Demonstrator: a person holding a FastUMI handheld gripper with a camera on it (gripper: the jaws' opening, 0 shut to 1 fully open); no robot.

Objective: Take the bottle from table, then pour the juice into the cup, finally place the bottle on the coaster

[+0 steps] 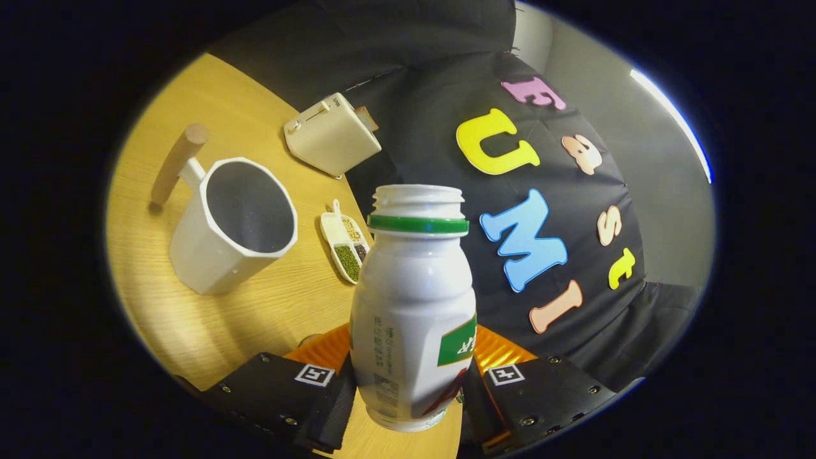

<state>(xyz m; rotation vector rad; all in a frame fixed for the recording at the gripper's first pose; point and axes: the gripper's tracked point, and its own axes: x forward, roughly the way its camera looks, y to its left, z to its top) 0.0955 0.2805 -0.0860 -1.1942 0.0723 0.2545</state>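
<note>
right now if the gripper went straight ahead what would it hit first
The gripper is shut on the bottle, which fills the line ahead. Beyond it, probably the booth wall; the cup sits off to one side. Depth is unclear.

it was a staged kitchen set in a booth: a wooden table (210, 331) held a toaster (331, 134), a mug (233, 223) and a divided dish of beans (347, 245), against a black cloth wall (433, 76).

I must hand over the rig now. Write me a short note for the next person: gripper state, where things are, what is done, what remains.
Hand-held gripper: shut on the bottle, cap off, lifted and tilted.
Cup: on the table, ahead to the left; no juice visible in it.
Coaster: just behind the bottle.
Done: bottle taken.
Left: pour into cup, place bottle on coaster.
</note>
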